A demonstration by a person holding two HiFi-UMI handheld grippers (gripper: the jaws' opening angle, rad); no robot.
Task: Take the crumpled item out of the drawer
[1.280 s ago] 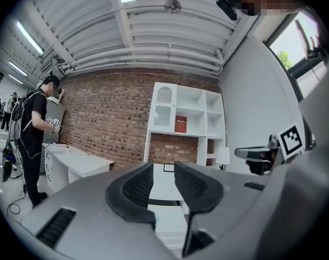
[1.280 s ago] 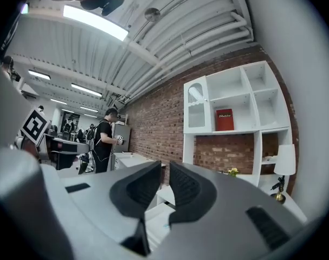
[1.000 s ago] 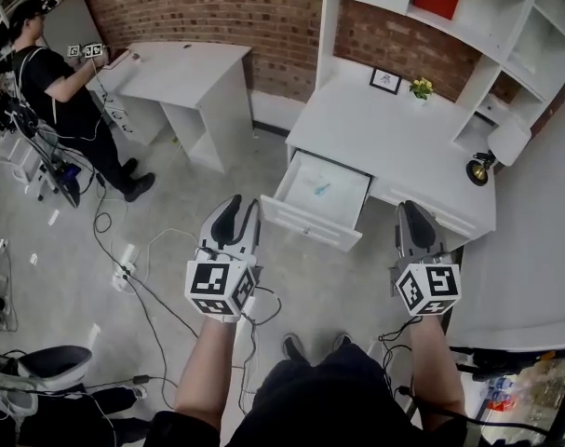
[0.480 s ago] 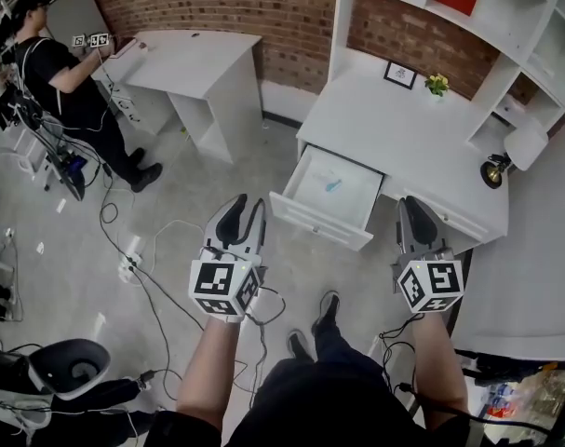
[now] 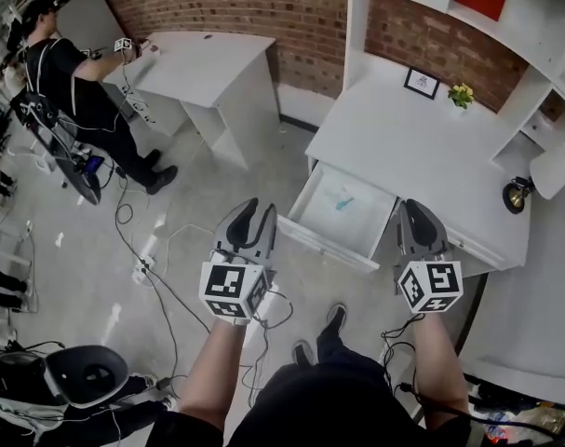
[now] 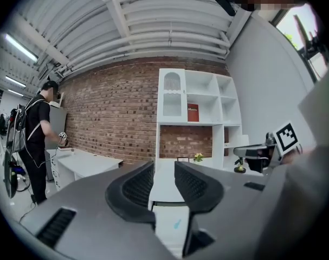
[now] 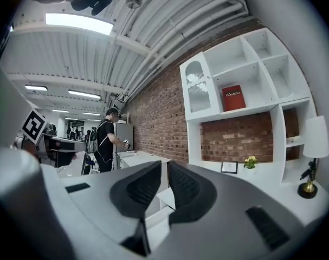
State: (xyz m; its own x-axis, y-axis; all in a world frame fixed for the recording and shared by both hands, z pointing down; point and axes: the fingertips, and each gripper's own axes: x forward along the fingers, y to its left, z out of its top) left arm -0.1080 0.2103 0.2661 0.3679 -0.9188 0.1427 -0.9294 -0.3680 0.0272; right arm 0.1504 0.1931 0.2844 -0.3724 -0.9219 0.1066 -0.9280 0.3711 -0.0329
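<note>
Crumpled item: taken to be the small teal scrap lying alone on the floor of the open drawer, roughly mid-tray. The drawer is pulled out of the white desk, at about 12 o'clock from the person wearing the rig.

Left gripper: fingers moderately apart, holding nothing. Through the gap its own view shows the drawer and the teal scrap, well short of contact.

Right gripper: fingers parted only by a narrow slit, nothing between them. It hovers near the drawer's right corner, at about 1 o'clock.

Step in hand, by my reading: the approach, with no reach into the drawer yet. To do it well:
- Come down from above, clear of the drawer's front panel and side walls.
- Open the chosen fingers wider than the scrap before descending.
- The scrap looks light, so pinch it at mid-body and avoid pushing it toward the back wall.

Writing:
- Red box on the shelf at 1 o'clock: white lettering, seemingly starting with "M", too small to read with confidence.
- Framed picture: unreadable.
- Gripper cubes: black-and-white square markers, no text.
</note>
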